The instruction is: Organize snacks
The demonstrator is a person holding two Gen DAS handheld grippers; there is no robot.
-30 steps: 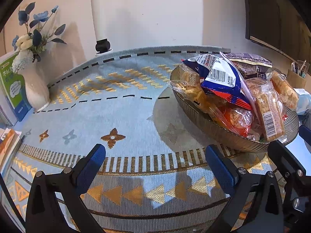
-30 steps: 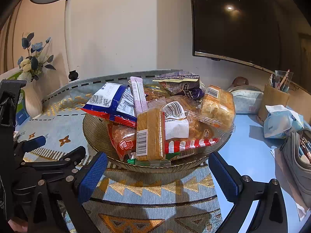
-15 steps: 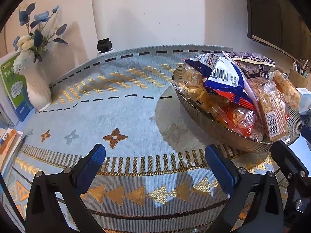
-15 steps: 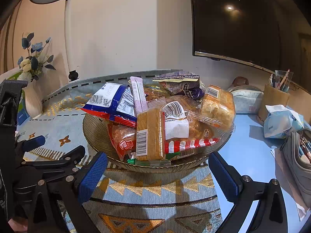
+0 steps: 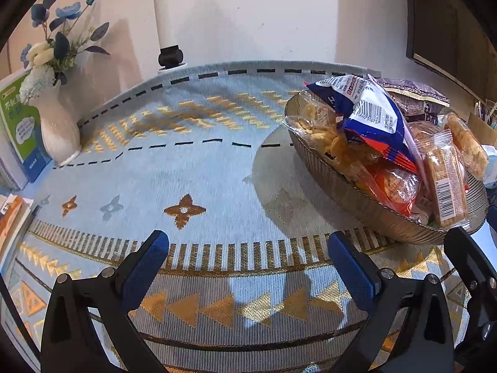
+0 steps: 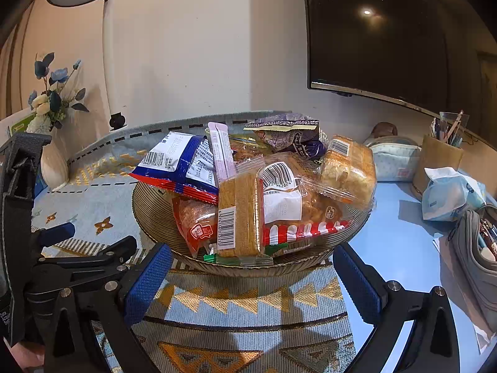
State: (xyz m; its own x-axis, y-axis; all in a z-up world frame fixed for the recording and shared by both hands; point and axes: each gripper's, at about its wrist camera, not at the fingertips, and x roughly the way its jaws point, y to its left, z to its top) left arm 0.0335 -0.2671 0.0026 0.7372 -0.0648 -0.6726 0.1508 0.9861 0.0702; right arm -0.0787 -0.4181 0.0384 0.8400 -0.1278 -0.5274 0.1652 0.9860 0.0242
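The right hand-held gripper is hovering wide open and empty, facing the snack bowl directly ahead; the left hand-held gripper, also wide open, is sitting farther off, with the bowl lying to its right. The upright cracker pack is standing nearest, long axis vertical, barcode forward.

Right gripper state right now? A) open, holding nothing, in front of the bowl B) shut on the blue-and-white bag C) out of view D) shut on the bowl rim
A: the right gripper stands wide open with nothing between its fingers, just short of the snack bowl.
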